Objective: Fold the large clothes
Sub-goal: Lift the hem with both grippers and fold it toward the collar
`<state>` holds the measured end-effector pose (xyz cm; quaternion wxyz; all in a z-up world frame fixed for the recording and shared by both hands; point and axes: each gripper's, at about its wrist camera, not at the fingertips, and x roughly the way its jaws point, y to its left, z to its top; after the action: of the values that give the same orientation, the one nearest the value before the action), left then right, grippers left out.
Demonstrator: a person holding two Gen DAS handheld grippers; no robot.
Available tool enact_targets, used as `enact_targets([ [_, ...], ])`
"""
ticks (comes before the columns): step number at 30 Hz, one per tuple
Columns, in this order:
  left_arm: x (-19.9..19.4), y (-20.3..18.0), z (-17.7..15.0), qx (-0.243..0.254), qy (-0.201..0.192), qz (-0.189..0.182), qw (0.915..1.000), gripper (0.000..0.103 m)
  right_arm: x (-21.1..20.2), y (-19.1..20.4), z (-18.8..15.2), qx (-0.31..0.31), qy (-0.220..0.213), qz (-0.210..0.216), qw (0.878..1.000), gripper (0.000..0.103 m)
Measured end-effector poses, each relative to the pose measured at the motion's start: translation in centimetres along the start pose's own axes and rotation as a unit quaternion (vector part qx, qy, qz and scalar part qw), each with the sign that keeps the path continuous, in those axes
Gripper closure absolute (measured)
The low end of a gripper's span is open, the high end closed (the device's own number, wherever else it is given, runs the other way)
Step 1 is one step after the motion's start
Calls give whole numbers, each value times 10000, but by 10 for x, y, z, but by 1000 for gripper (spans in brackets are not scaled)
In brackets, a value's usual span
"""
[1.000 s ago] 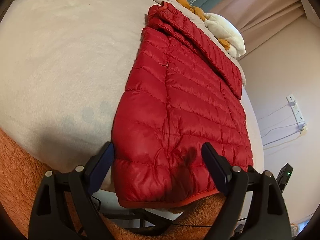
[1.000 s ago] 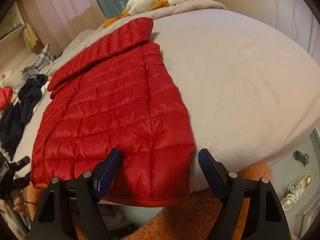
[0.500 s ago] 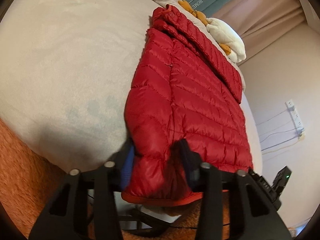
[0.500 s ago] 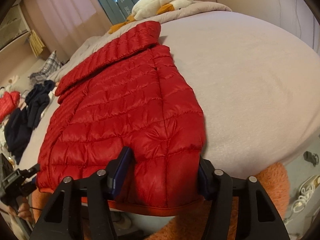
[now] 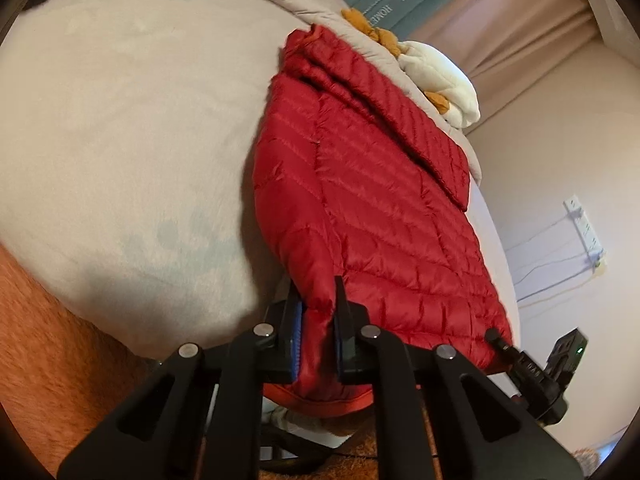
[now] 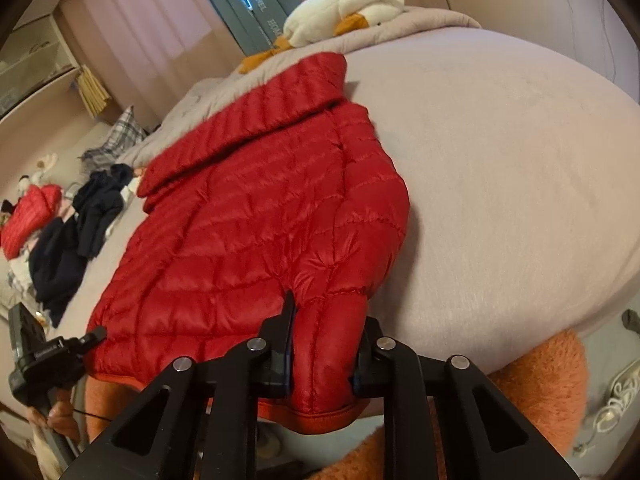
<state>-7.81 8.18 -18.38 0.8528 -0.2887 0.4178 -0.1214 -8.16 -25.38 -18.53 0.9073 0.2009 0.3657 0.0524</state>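
- Left gripper (image 5: 318,334): jaws just closed in, now clamped on the hem corner of the red puffer jacket (image 5: 380,216), fabric bunched between the pads.
- Right gripper (image 6: 325,350): jaws just closed too, pads pressing a thick fold of the jacket's other hem corner.
- Jacket lies flat along the bed (image 5: 132,128), hem at the near edge and hanging a bit over it, collar toward the far end; one sleeve folded across the top.
- Bed cover is pale grey-beige, soft; an orange fuzzy blanket (image 6: 536,376) hangs below the near edge.
- Far end of bed: white plush toy w/ orange parts (image 6: 344,8), touching the rumpled grey duvet.
- Far side of bed, right wrist view: pile of dark clothes (image 6: 76,236), another red garment (image 6: 32,216) beside it.
- Room: pink-beige curtains (image 6: 132,28), teal curtain strip w/ lettering, power strip (image 5: 584,228) on the wall w/ cables hanging.
- No containers in view.
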Motion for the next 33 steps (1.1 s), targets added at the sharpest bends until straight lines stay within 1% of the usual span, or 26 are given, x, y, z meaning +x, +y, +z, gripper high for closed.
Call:
enact_targets([
  [4,-19,-14,10,80,-223,-206,9995,93,-12,8,7,-56,-137,128,9998,84],
  [8,-35,-28,22,315,-394,-121,9987,95,-24,14,16,-94,-340,281,9990,84],
  [11,-48,-33,32,287,-556,-305,9976,95,-35,18,25,-156,-536,395,9977,85],
  [15,-69,-44,40,416,-805,-477,9947,96,-53,25,36,-273,-828,565,9946,85],
  [23,-111,-67,56,756,-1222,-653,9875,96,-83,40,51,-568,-1369,711,9864,86],
  [28,-139,-82,68,921,-1466,-882,9810,96,-104,46,58,-691,-1660,794,9805,86],
  [31,-159,-94,76,1007,-1536,-995,9779,96,-120,50,62,-765,-1854,836,9761,86],
  [33,-173,-104,81,1175,-1655,-947,9746,96,-130,52,65,-793,-1952,877,9736,86],
])
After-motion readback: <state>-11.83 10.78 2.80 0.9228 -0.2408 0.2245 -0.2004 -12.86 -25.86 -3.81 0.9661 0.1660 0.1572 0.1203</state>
